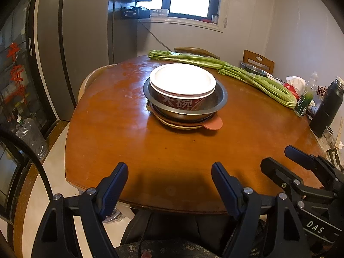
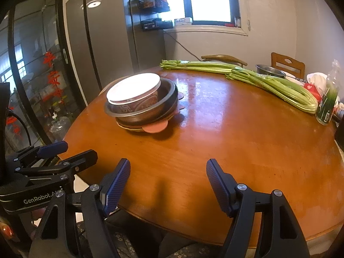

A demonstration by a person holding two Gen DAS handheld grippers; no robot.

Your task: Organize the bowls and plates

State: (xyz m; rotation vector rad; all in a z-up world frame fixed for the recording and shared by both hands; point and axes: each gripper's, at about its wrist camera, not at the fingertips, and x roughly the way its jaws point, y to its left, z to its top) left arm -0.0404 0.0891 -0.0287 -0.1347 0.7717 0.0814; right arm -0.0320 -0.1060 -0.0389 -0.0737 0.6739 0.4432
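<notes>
A stack stands mid-table: a white plate [image 1: 182, 78] lies on a red printed bowl [image 1: 182, 104], inside a steel bowl [image 1: 222, 99], on flat plates with a pink tab [image 1: 213, 123]. The stack also shows in the right wrist view: plate [image 2: 133, 88], steel bowl [image 2: 169, 102]. My left gripper [image 1: 169, 172] is open and empty at the near table edge, well short of the stack. My right gripper [image 2: 168, 168] is open and empty over the near edge; it also shows in the left wrist view [image 1: 277, 161]. The left gripper appears in the right wrist view [image 2: 71, 152].
Long celery stalks [image 1: 236, 71] lie across the far side of the wooden table [image 1: 129, 142]. A second steel bowl [image 1: 253, 68], a tissue pack [image 1: 295, 83], bottles [image 1: 305, 101] and a black flask [image 1: 329, 105] crowd the right edge. Chairs and a fridge [image 1: 86, 32] stand behind.
</notes>
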